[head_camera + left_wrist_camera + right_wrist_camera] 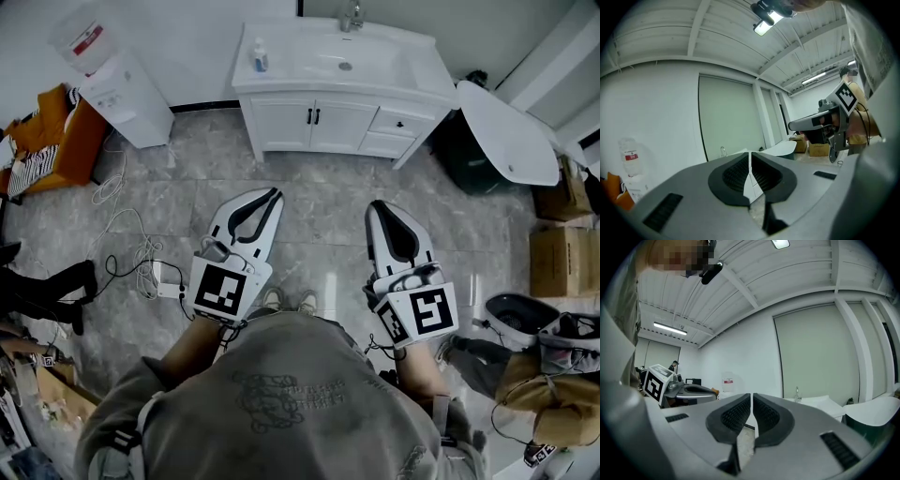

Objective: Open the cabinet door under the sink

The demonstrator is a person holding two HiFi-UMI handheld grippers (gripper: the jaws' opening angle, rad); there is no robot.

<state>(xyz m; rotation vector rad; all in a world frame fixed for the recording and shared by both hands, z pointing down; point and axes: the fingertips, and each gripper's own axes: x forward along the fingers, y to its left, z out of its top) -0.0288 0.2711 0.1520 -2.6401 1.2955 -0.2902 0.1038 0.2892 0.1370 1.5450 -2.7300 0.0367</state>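
Observation:
The white sink cabinet [323,117] stands against the far wall, its two doors [291,124] shut, with small black handles [314,115] at the middle. Both grippers hang level over the floor, well short of it. My left gripper [273,194] is shut with nothing between its jaws; in the left gripper view its pads [740,171] meet and a sliver of the cabinet [753,190] shows behind them. My right gripper [377,204] is also shut and empty; the faucet [797,392] and the sink top [820,404] show beyond its pads [764,416].
A water dispenser [117,84] stands left of the cabinet, with loose cables [131,248] on the floor nearby. A white oval panel [506,131] leans at the cabinet's right over a dark bin [466,155]. Cardboard boxes [562,253] sit far right. A bottle [260,56] stands on the counter.

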